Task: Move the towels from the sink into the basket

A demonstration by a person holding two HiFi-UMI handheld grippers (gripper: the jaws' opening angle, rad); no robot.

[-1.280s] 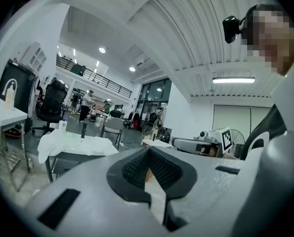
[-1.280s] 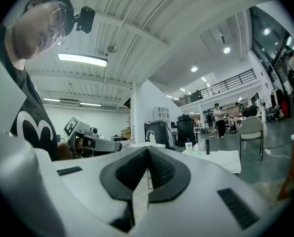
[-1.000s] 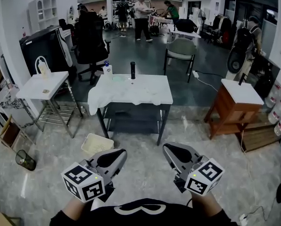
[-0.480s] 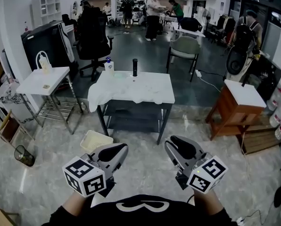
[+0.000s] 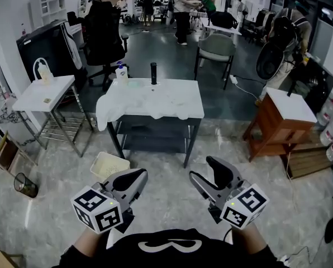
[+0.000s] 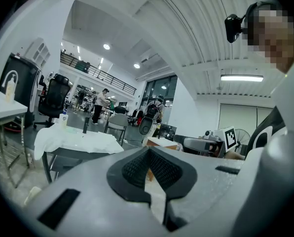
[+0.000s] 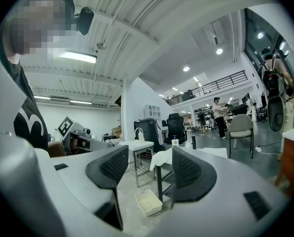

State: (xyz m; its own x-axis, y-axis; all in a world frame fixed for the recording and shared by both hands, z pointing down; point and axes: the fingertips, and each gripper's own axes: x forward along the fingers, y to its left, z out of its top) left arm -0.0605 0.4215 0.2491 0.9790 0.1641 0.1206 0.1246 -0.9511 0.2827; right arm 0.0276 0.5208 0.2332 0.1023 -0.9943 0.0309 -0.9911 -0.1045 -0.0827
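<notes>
Basket [image 5: 110,165] sits on open floor [image 5: 166,197] near the table [image 5: 155,118] edge; left tongs [image 5: 142,175] pressed together, right tongs [image 5: 203,170] just spreading, empty.

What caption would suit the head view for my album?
Left hand-held gripper shut, right hand-held gripper just opening, empty, before a cloth-draped table and floor basket.

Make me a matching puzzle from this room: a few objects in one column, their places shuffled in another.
Things:
1. pale plastic basket
2. crumpled white cloth
3. brown wooden cabinet with a white top
4. black mesh wastebasket

Places:
A. on the floor to the right of the dark-framed table
B. on the floor by that table's front left leg
C. spread over the table top, hanging off its left end
D. far left on the floor, near the small white side table

Pairs: 1-B, 2-C, 3-A, 4-D
</notes>
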